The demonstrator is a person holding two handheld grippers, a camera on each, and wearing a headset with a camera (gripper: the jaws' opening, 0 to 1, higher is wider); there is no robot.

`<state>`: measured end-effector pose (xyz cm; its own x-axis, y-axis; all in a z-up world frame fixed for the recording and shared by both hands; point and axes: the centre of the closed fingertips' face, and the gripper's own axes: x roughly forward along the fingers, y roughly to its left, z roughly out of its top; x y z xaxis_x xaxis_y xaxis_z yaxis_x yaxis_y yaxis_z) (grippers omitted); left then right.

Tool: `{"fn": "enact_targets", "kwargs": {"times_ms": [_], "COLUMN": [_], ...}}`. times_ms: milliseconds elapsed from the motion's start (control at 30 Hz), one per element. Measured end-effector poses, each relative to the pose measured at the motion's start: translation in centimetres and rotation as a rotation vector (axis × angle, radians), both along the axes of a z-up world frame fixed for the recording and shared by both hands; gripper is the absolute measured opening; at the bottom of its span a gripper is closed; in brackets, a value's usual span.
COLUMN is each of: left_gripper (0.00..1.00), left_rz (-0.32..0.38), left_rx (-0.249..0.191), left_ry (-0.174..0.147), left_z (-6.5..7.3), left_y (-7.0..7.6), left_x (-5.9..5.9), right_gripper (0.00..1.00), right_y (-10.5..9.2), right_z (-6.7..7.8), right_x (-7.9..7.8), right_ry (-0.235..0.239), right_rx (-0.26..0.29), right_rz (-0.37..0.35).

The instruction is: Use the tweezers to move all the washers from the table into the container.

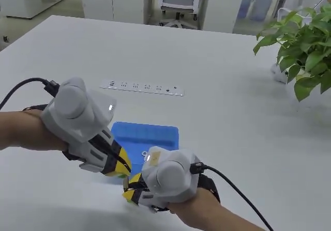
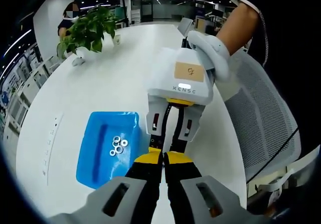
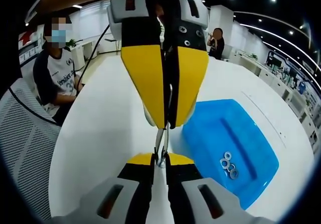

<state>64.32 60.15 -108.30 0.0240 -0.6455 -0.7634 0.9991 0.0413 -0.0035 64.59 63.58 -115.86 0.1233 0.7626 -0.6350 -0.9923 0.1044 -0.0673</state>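
Blue tray (image 3: 215,126) of washers (image 3: 228,165) sits on the tabletop (image 3: 100,133) beside left gripper (image 3: 165,125) and right gripper (image 3: 161,159), both with jaws clamped on the tweezers (image 3: 161,142).

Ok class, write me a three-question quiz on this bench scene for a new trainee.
1. What colour is the tray?
2. True or false: the tray is empty.
3. What clamps the tweezers? A the left gripper, B a bare hand, C nothing; they lie in the tray.
Key: 1 blue. 2 false, washers lie in it. 3 A.
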Motion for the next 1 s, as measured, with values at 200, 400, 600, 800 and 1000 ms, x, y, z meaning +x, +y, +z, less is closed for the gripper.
{"fn": "enact_targets", "kwargs": {"times_ms": [200,400,600,800,1000], "left_gripper": [0.05,0.05,0.05,0.05,0.05], "left_rz": [-0.004,-0.001,-0.004,-0.009,-0.016], "left_rx": [0.010,0.009,0.003,-0.005,-0.010], "left_ry": [-0.001,-0.006,-0.013,-0.023,-0.037], "left_z": [0.0,0.7,1.7,3.0,4.1], "left_y": [0.1,0.0,-0.2,-0.5,-0.7], "left_x": [-0.2,-0.2,-0.2,-0.3,-0.2], "right_gripper": [0.09,0.09,0.09,0.09,0.09], "right_y": [-0.1,-0.3,-0.4,-0.6,-0.8], "right_z": [0.0,0.7,1.8,3.0,4.2], "right_x": [0.0,0.0,0.1,0.1,0.4], "right_ry": [0.003,-0.008,-0.016,-0.028,-0.040], "right_rx": [-0.005,-0.006,0.001,0.008,0.008], "right_rz": [-0.002,-0.003,-0.012,-0.022,-0.033]}}
